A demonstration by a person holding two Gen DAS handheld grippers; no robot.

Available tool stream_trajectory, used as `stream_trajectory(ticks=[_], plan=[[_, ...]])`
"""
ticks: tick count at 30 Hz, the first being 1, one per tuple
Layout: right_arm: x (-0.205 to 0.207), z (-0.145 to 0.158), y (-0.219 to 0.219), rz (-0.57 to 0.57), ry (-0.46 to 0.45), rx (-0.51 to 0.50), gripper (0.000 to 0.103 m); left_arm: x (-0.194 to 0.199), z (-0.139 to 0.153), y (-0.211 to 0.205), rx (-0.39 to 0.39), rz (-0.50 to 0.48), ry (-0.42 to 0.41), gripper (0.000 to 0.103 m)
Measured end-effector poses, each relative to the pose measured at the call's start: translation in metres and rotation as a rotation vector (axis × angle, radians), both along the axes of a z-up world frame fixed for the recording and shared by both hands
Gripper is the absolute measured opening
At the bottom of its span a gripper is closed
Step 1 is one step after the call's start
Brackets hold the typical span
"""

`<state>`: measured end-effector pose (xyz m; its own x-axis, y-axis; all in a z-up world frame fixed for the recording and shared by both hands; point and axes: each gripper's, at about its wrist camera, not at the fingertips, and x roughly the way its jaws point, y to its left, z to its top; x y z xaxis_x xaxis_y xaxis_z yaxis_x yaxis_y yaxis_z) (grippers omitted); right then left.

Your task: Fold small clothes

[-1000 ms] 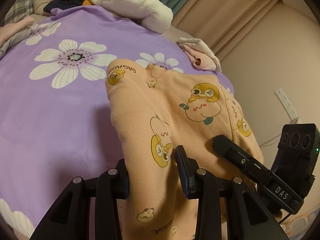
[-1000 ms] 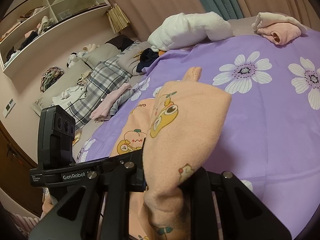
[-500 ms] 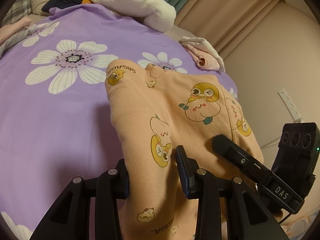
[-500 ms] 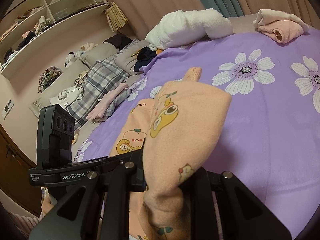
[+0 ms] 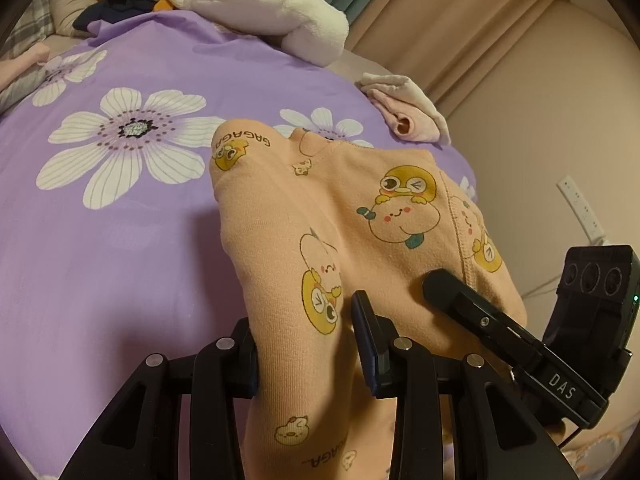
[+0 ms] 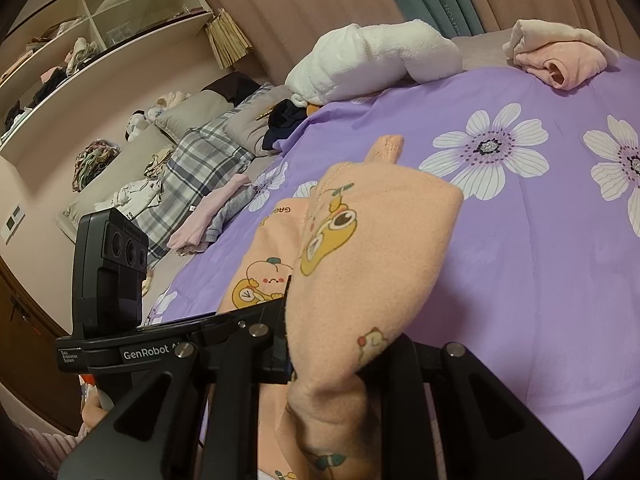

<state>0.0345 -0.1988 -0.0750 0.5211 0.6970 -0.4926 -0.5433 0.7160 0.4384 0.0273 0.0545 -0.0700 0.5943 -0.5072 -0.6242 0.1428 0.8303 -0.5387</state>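
Purple bedspread (image 5: 120,260): one peach garment (image 5: 360,208), two tongs gripping.

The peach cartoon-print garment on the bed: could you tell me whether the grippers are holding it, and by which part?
Both hold the peach garment: the left gripper pinches a bunched fold of its near part, and the right gripper another fold of its near edge.
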Motion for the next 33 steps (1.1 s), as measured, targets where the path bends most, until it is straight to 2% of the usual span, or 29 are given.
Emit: stream_trajectory(ticks=[20, 33], plan=[[0.019, 0.003, 0.007, -0.003, -0.016, -0.007, 0.018, 0.012, 0.006, 0.001, 0.014, 0.003, -0.006, 0.035], [0.035, -0.002, 0.015, -0.004, -0.011, -0.018, 0.018, 0.029, 0.0, 0.003, 0.016, 0.008, 0.009, 0.035]])
